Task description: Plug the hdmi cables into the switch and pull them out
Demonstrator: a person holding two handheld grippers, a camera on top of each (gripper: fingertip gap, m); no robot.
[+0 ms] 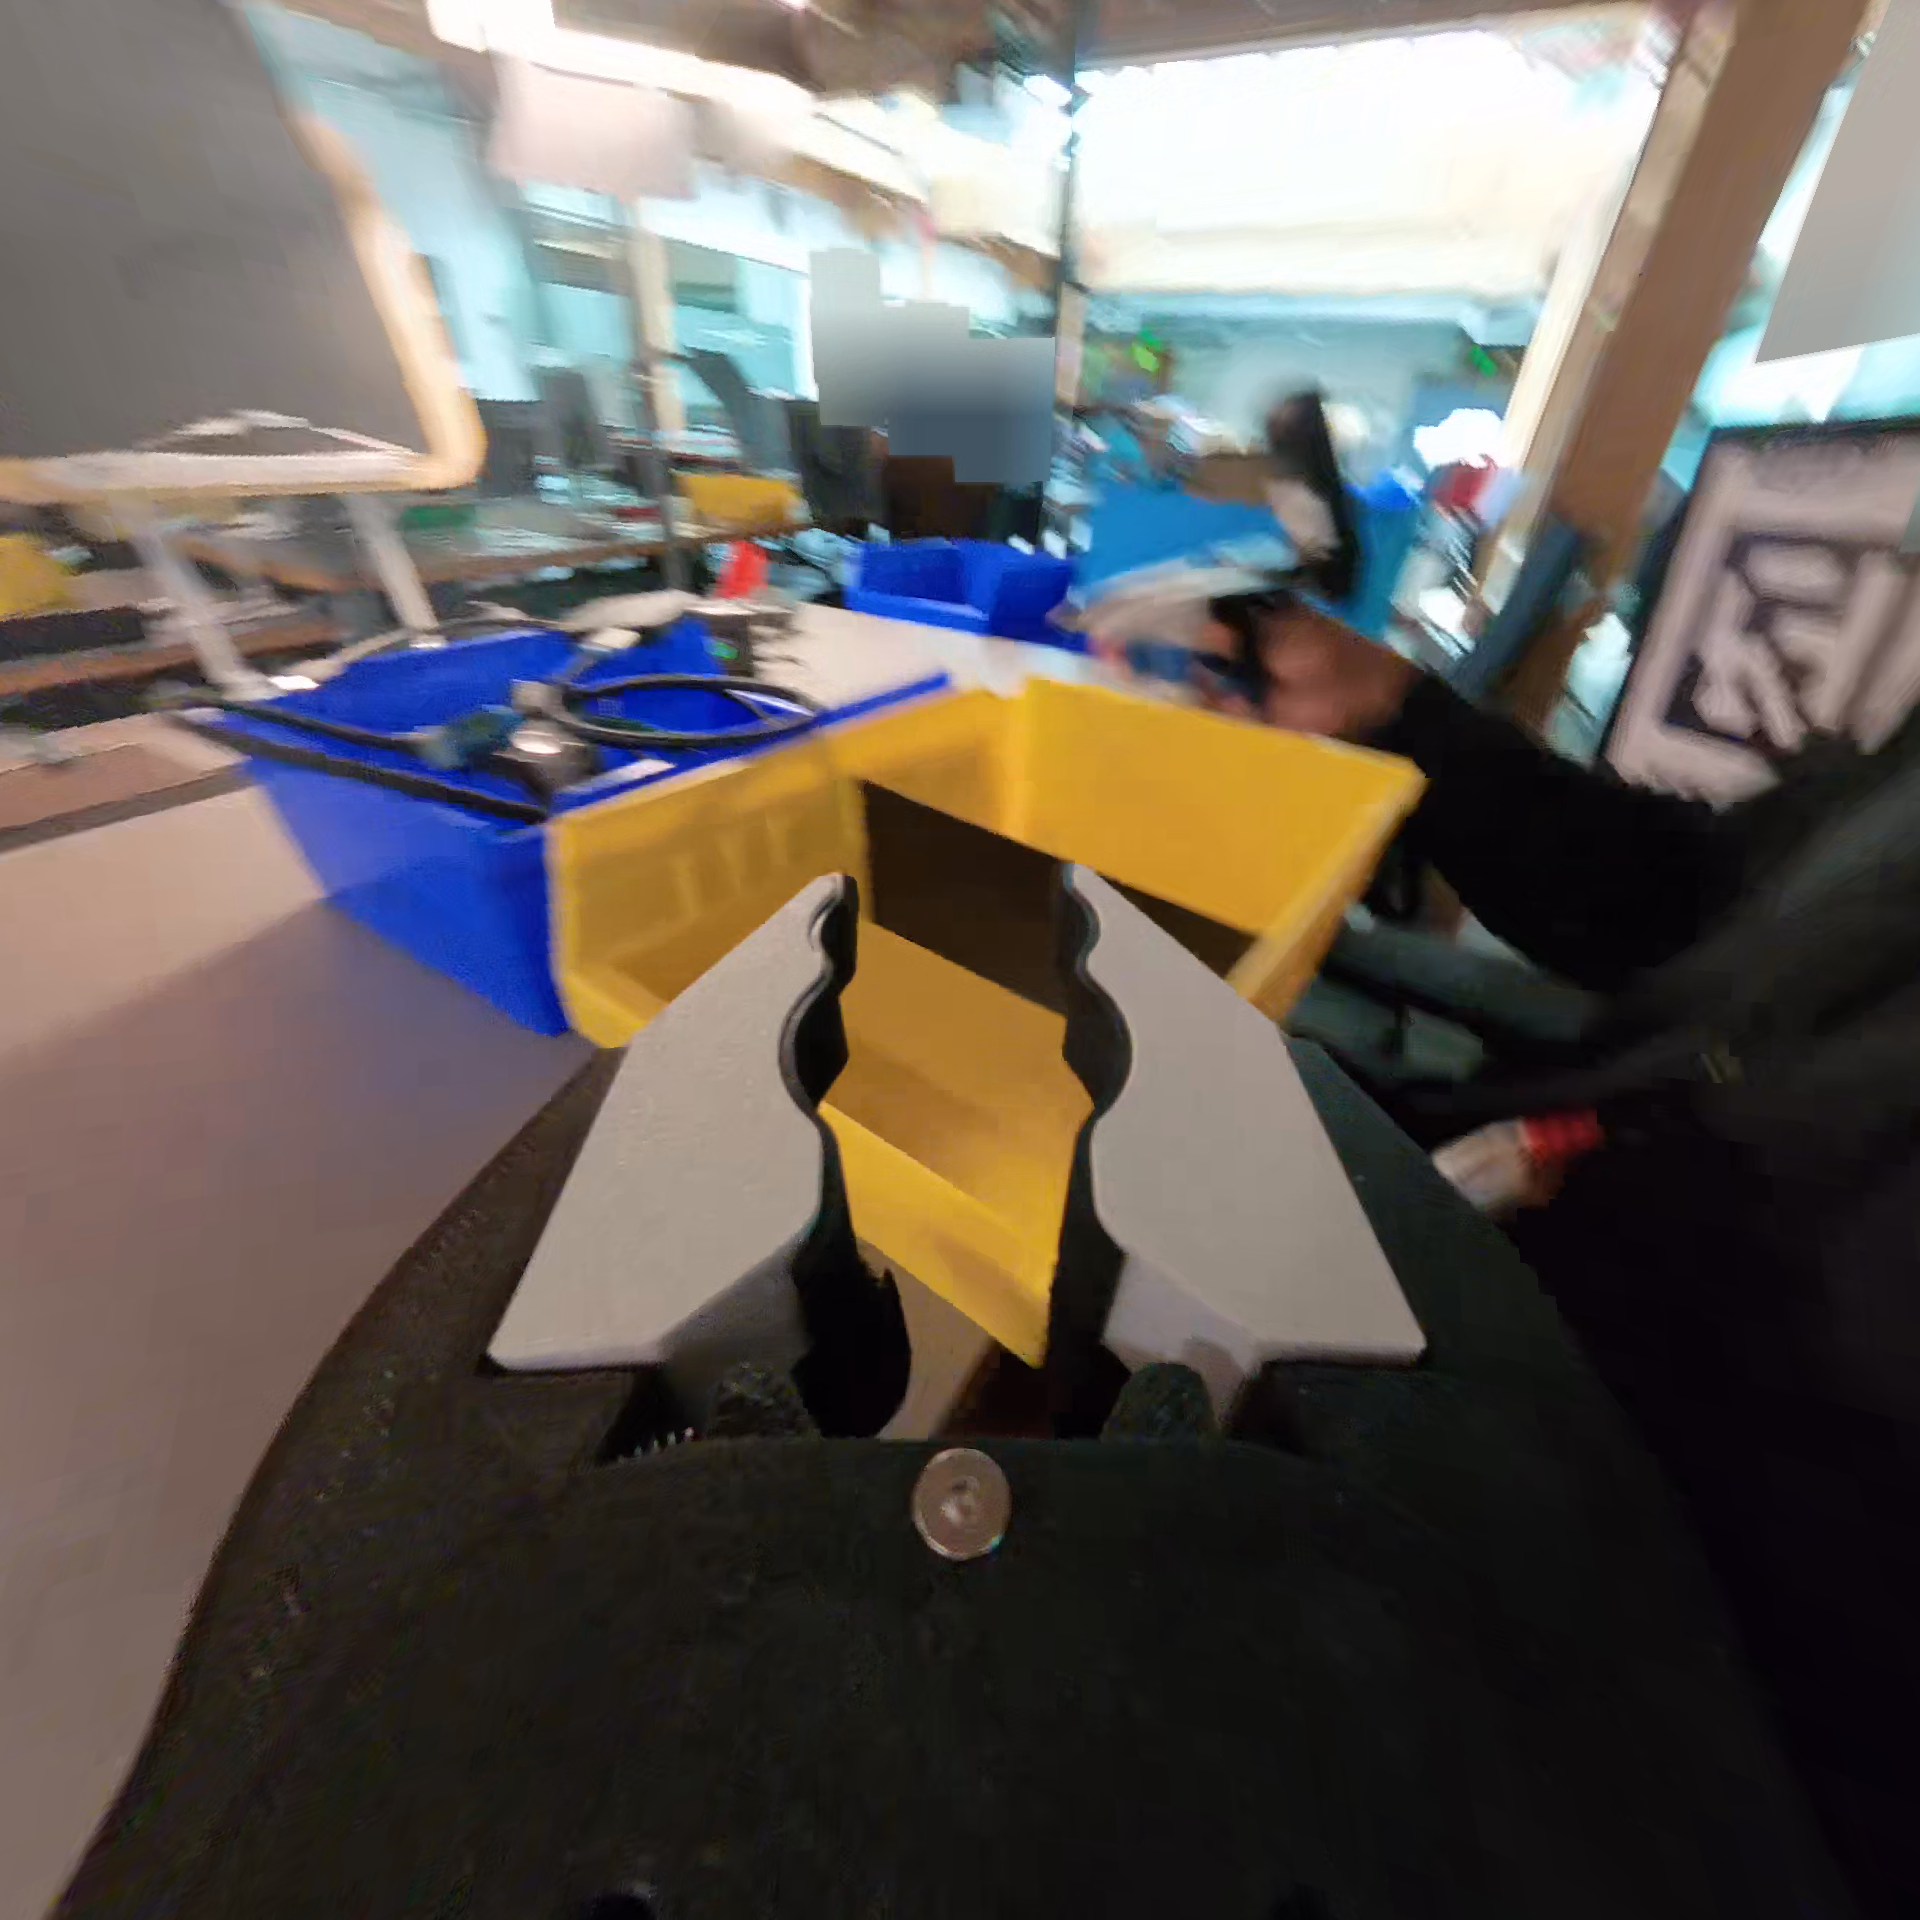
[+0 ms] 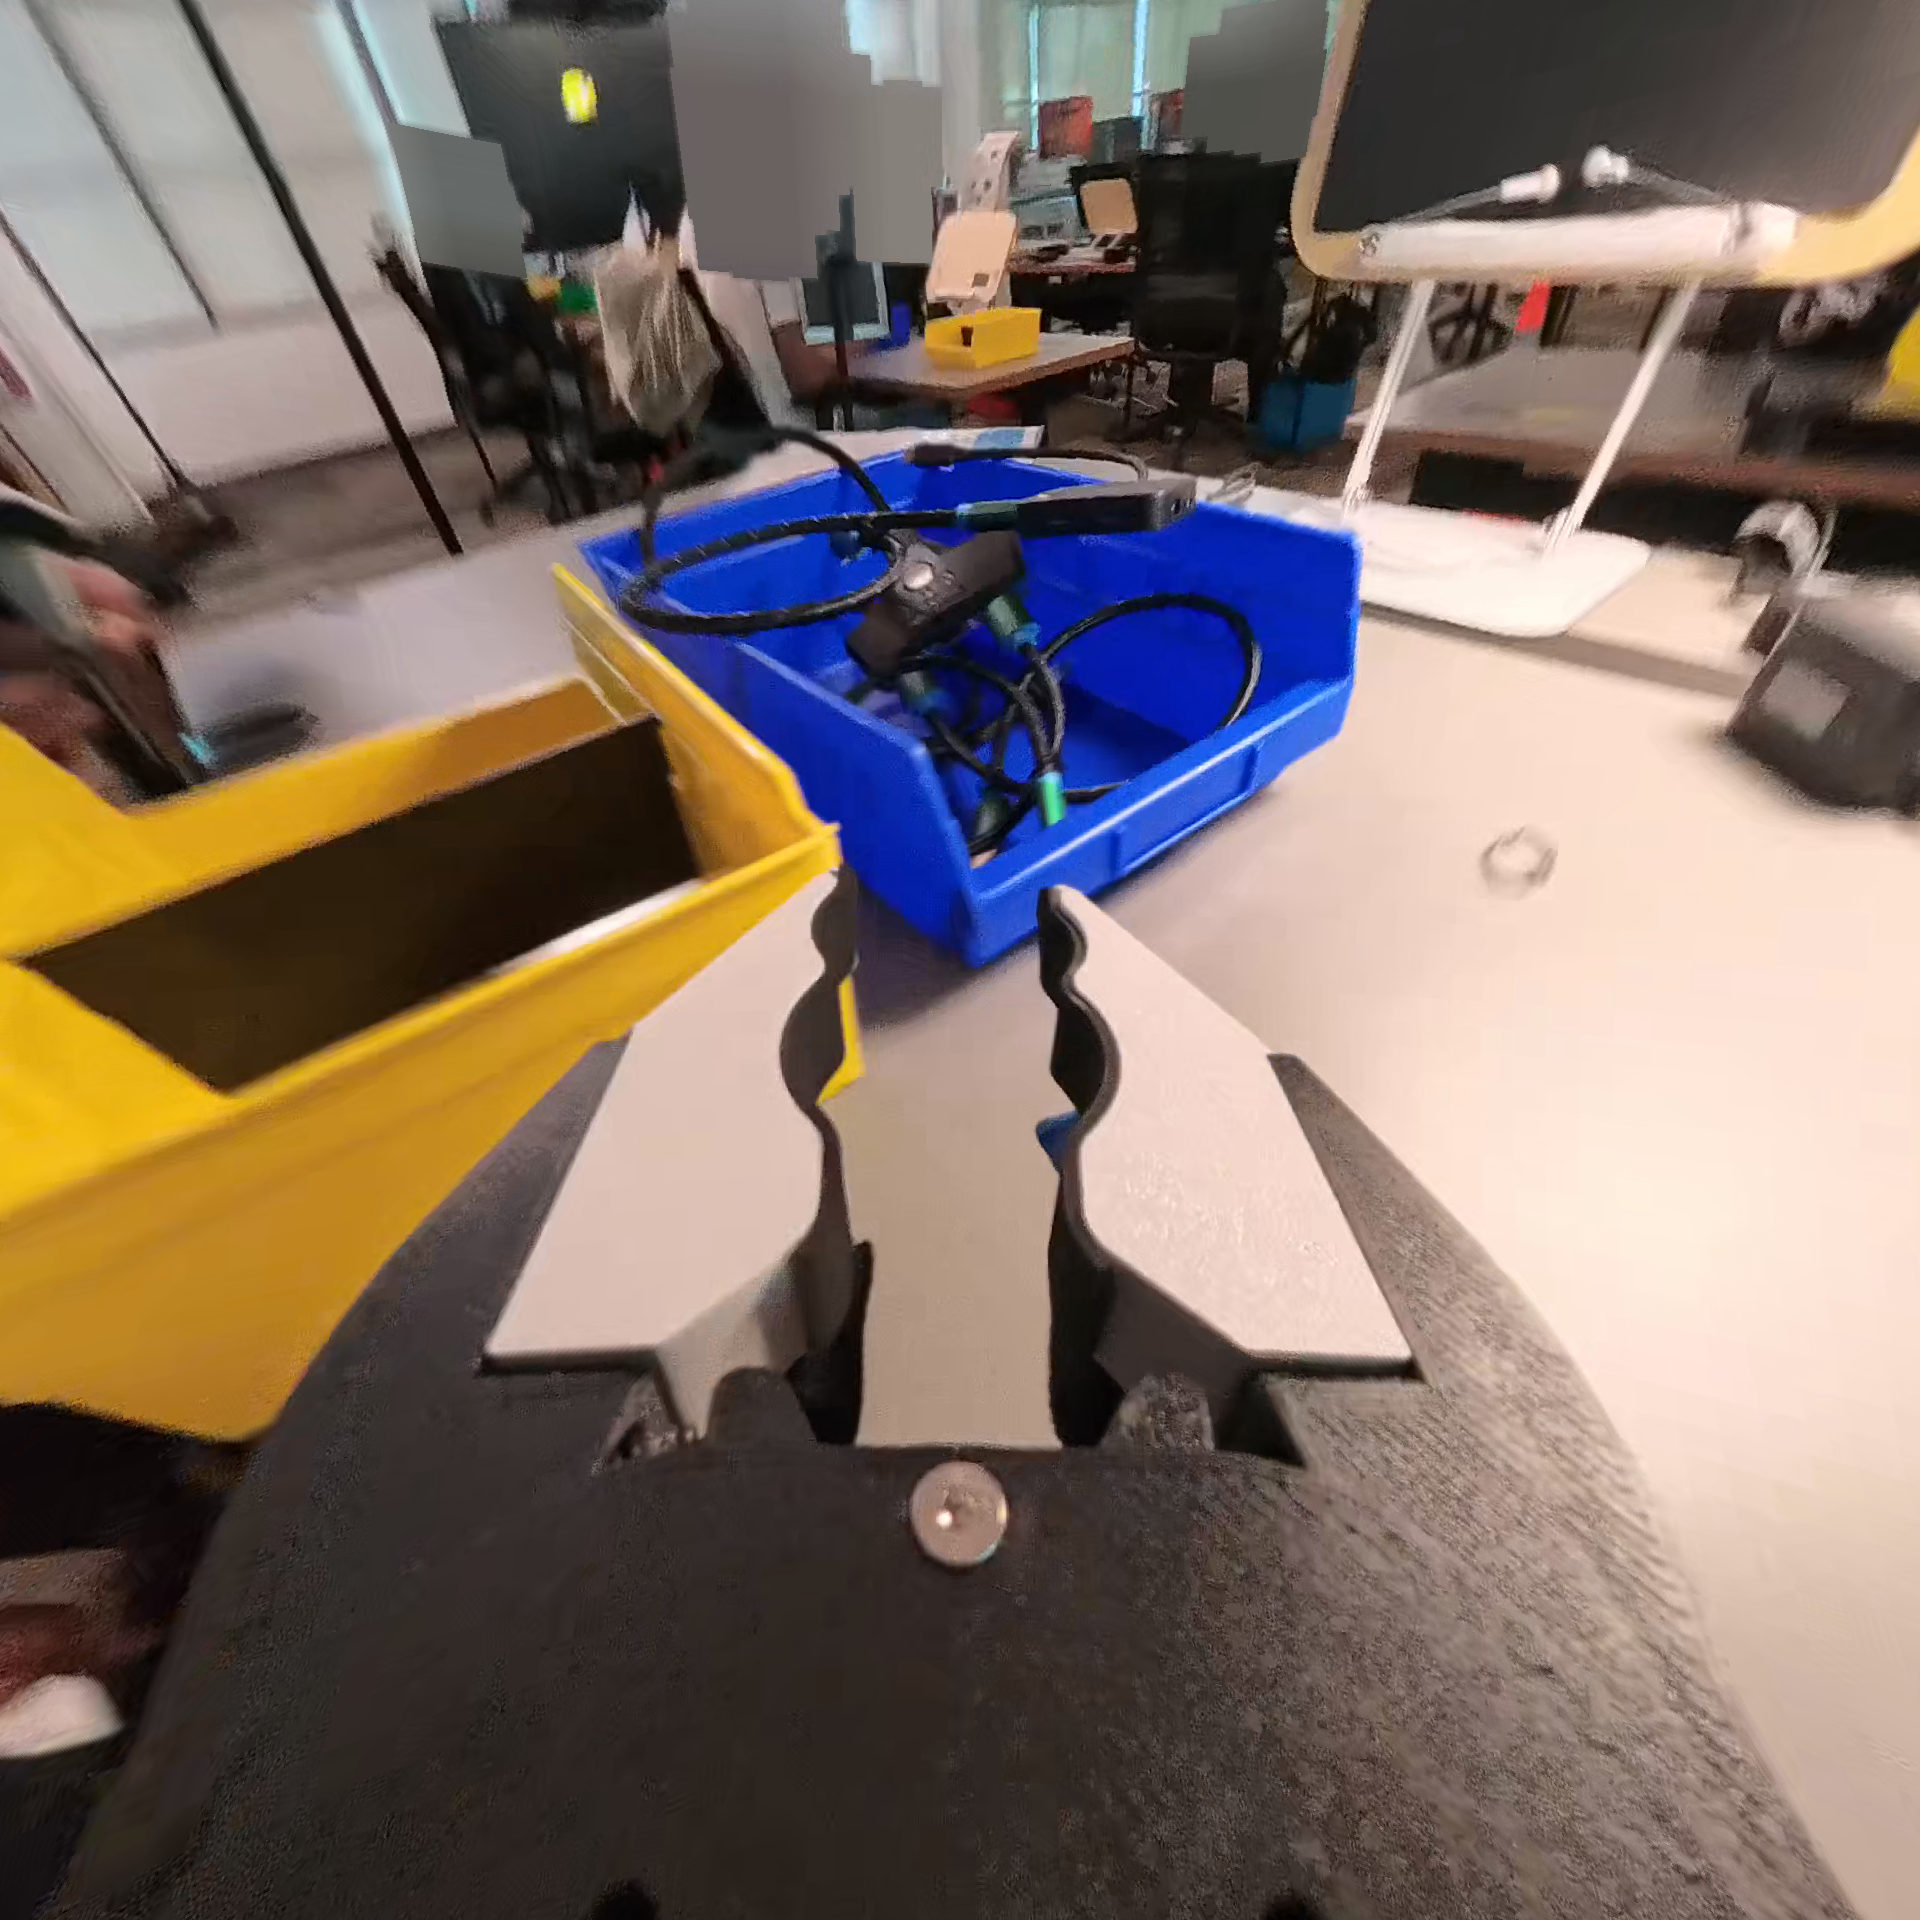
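Observation:
A blue bin (image 2: 1132,831) on the pale table holds a tangle of black HDMI cables (image 2: 997,707) with green-collared plugs and a black switch (image 2: 935,597); a second black box (image 2: 1091,509) rests on its far rim. The bin also shows in the left wrist view (image 1: 416,873) with cables (image 1: 665,707) in it. A yellow bin (image 2: 312,1039) stands beside it, open and seemingly empty. My right gripper (image 2: 945,904) is open and empty, in front of the blue bin. My left gripper (image 1: 961,899) is open and empty, over the yellow bin (image 1: 1195,790).
A white stand with a dark board (image 2: 1558,135) rises at the table's back right. A small black device (image 2: 1829,717) sits at the right edge. A person's dark sleeve (image 1: 1558,831) and hand reach in on the right of the left wrist view. A clear ring-like object (image 2: 1519,860) lies on the table. The grippers' ends are close to 40 centimeters from one another.

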